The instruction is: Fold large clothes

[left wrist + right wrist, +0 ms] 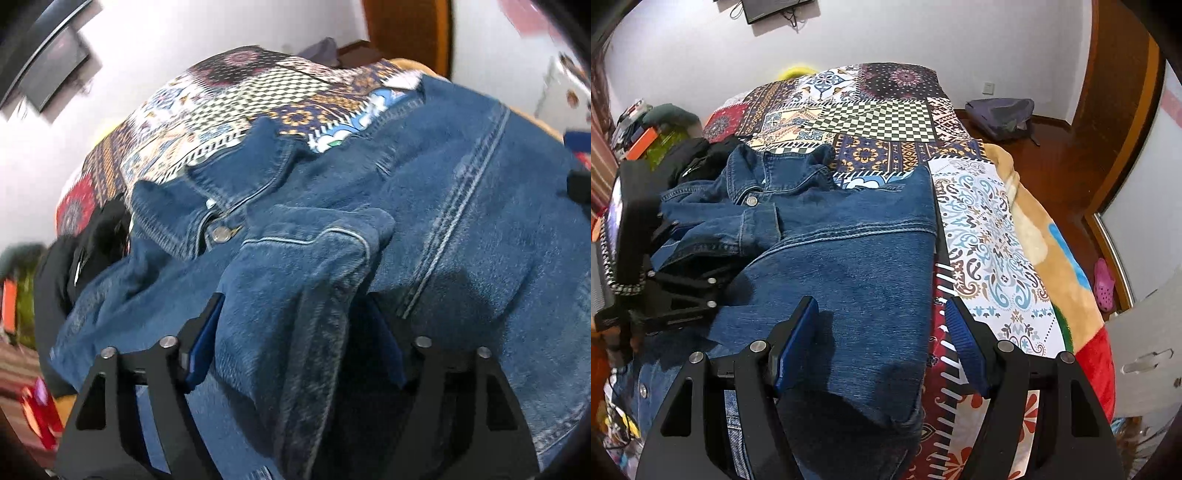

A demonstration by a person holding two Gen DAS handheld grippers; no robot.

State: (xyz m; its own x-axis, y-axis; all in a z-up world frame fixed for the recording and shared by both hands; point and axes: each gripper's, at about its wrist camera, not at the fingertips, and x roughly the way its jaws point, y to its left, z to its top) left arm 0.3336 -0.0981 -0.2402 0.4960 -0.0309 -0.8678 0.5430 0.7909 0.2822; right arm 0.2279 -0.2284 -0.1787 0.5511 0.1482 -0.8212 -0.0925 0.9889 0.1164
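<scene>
A blue denim jacket (846,243) lies on a bed with a patchwork cover (886,122). One sleeve with its cuff is folded across the front near the collar. In the left wrist view the jacket (461,206) fills the frame, and the sleeve cuff (306,258) drapes between the fingers of my left gripper (295,332), whose jaws stand wide apart. My left gripper also shows in the right wrist view (679,284) at the jacket's left side. My right gripper (882,332) is open, hovering over the jacket's lower right part, holding nothing.
A black garment (701,155) lies beside the collar at the left. A tan blanket (1045,258) hangs off the bed's right edge. A grey backpack (1001,114) and a pink shoe (1104,284) sit on the wooden floor. Clutter stands at the far left.
</scene>
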